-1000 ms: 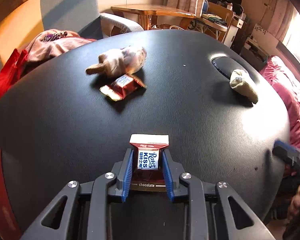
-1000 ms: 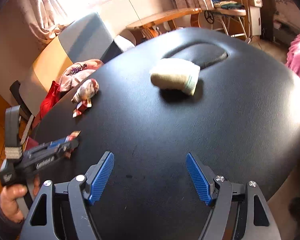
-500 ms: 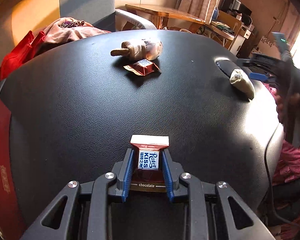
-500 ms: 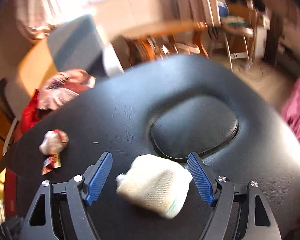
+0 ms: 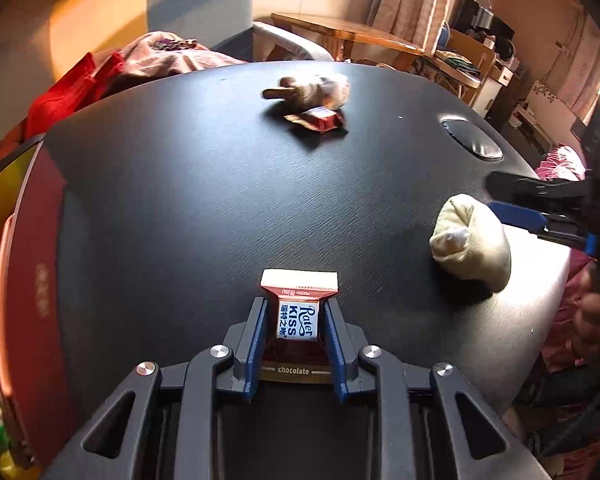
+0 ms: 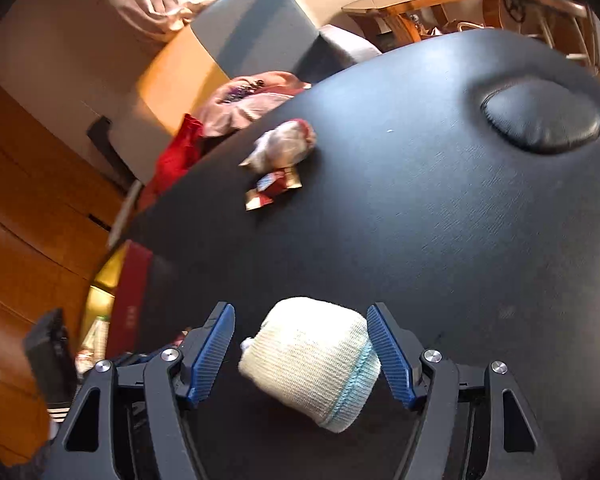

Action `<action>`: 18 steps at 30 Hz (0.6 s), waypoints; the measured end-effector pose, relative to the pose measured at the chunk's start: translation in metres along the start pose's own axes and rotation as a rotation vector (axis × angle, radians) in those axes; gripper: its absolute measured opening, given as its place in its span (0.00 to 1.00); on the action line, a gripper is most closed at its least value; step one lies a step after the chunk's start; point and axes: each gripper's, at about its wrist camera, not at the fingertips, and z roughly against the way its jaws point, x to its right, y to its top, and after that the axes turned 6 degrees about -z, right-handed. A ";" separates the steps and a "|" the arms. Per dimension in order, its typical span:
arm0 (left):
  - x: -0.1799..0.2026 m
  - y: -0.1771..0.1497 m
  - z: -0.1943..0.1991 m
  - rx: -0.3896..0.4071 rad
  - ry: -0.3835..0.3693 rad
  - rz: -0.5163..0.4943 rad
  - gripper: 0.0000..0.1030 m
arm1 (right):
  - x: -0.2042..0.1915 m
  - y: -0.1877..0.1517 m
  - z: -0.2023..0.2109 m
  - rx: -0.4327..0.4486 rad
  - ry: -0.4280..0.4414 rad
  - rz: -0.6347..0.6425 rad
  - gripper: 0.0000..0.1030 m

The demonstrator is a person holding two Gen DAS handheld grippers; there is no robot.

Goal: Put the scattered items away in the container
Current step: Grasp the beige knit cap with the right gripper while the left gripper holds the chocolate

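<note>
Task looks early-to-mid, judging by what's out: nothing visibly dropped into the container [image 6: 130,292] yet. That's the red-rimmed box w/ yellowish inside at the left edge of the black tabletop [image 5: 204,208]; contents too blurred to count.

Largest first. Rolled cream sock [image 6: 312,360], 1 of these, sits on the tabletop between the right gripper [image 6: 300,354] jaws, which are wide open w/ a gap each side, not touching it. A squeeze comes next, I'd guess.

Crumpled wrapped snack bag [image 5: 316,90], 1, far side of the tabletop, untouched.

Chocolate packets, 2 total: one [image 5: 298,316] pinched firmly in the left gripper [image 5: 296,334], jaws closed tight on its sides, over the near tabletop; the other red packet [image 5: 320,118] lies just beside the snack bag.

So 4 loose items, 1 in hand, 1 about to be grabbed, 2 left.
</note>
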 end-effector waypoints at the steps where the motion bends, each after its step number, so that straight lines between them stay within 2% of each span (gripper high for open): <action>1: -0.003 -0.003 0.003 0.000 0.002 0.003 0.27 | -0.004 -0.005 0.005 0.009 0.010 0.002 0.68; 5: -0.014 -0.014 0.014 0.011 0.000 0.020 0.35 | -0.014 -0.020 0.026 0.033 -0.004 0.054 0.70; 9: -0.018 -0.023 0.027 0.035 -0.020 0.026 0.45 | -0.021 -0.032 0.037 0.041 -0.086 0.142 0.72; 12: -0.017 -0.028 0.036 0.055 -0.022 0.016 0.47 | -0.030 -0.038 0.042 0.049 -0.155 0.243 0.72; 14: -0.016 -0.030 0.039 0.060 -0.023 0.007 0.47 | -0.039 -0.042 0.042 0.051 -0.187 0.329 0.77; 18: -0.017 -0.029 0.040 0.053 -0.021 0.000 0.47 | -0.051 -0.042 0.032 0.017 -0.213 0.445 0.83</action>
